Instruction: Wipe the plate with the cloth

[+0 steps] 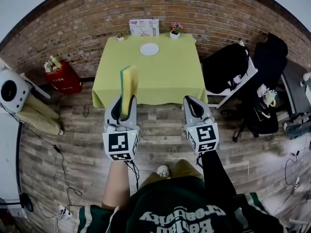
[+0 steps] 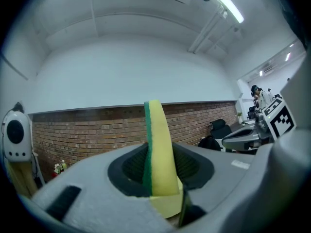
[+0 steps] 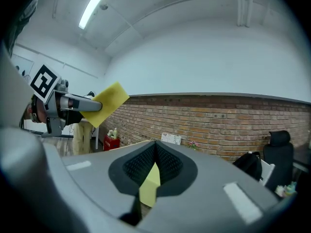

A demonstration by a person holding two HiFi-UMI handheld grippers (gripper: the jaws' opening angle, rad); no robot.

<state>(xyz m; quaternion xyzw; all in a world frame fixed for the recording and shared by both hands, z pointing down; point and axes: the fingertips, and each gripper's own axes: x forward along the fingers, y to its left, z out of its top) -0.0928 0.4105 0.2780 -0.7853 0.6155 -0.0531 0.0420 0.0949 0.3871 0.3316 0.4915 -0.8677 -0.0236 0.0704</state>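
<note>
The cloth (image 1: 128,89), a thick yellow pad with a green face, stands upright and is pinched at its lower end between the jaws of the left gripper (image 1: 126,107), which the person holds above the wooden floor (image 1: 73,130) just short of the table's near edge. The white plate (image 1: 149,49) lies well apart from it, toward the far side of the table (image 1: 160,79) with the yellow-green cover, close to a flower pot (image 1: 175,32) and a standing card (image 1: 144,27) by the brick wall (image 1: 87,18). The right gripper (image 1: 195,106) is level with the left one, its jaws pressed together on nothing; a red crate (image 1: 63,77) sits left of the table and a black chair (image 1: 228,67) right of it.
</note>
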